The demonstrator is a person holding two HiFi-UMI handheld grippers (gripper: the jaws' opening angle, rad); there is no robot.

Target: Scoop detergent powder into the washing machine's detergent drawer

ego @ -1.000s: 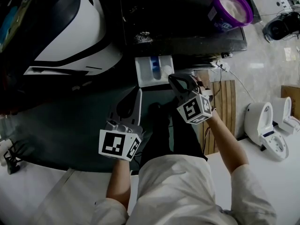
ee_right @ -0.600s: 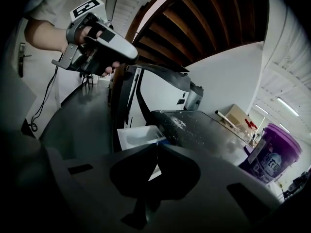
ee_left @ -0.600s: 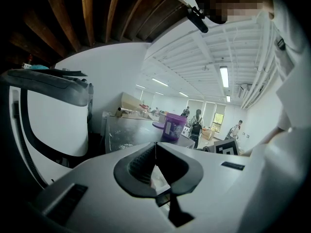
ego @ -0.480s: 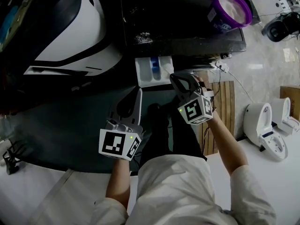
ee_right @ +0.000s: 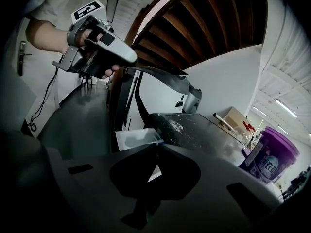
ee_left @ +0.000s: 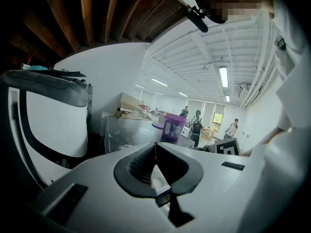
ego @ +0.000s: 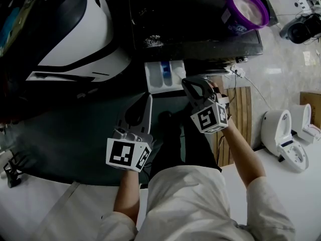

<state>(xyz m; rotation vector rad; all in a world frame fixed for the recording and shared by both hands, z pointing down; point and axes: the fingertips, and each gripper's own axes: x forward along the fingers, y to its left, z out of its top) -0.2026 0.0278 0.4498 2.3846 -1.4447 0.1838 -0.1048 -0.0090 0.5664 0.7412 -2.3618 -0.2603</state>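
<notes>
Right hand-held gripper (ego: 190,84) jaws together, empty; detergent drawer (ego: 155,79) just ahead of it. Left hand-held gripper (ego: 144,102) also closed, empty.

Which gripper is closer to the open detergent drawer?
The right gripper: its tips are beside the right edge of the white detergent drawer, while the left gripper hangs farther back from it.

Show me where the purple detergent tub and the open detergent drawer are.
purple detergent tub (ee_right: 271,153), right gripper view, on its side wall.
detergent drawer (ego: 154,78), head view, on the white left compartment.
</notes>
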